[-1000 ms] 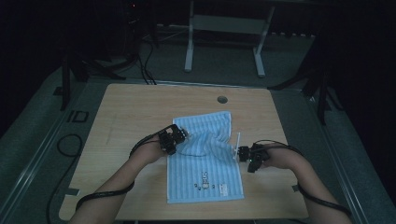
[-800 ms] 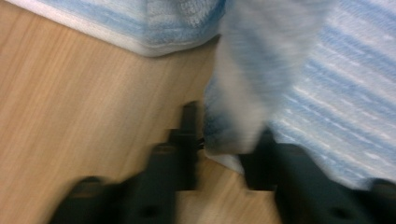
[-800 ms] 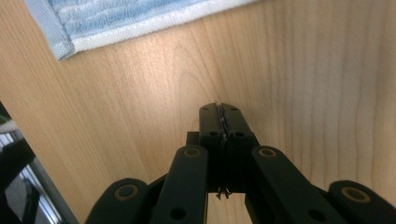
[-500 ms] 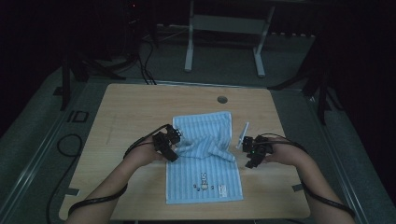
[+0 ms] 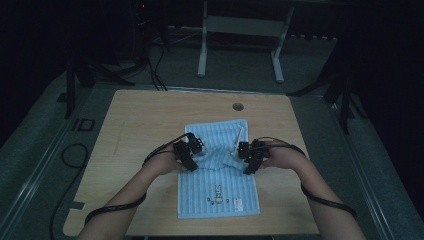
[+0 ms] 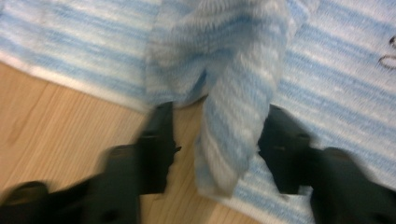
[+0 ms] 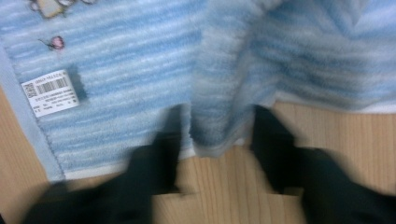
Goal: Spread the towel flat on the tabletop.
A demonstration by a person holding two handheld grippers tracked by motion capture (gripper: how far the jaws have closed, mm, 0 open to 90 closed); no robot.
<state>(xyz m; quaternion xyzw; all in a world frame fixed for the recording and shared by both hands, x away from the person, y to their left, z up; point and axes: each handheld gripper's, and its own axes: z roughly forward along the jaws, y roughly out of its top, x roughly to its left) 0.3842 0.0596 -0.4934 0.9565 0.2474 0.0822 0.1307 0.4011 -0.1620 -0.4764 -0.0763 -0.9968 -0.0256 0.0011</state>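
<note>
Blue-and-white striped terry towel (image 5: 217,185) lies flat on pale wood-grain worktop (image 5: 135,125) toward near edge, middle bunched. Left gripper (image 6: 217,135), right gripper (image 7: 217,128): jaws just closing, part open, each straddling soft fold, not pressing. Dark room.

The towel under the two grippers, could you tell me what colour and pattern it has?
The towel has light blue and white stripes, clearest in the right gripper view.
</note>
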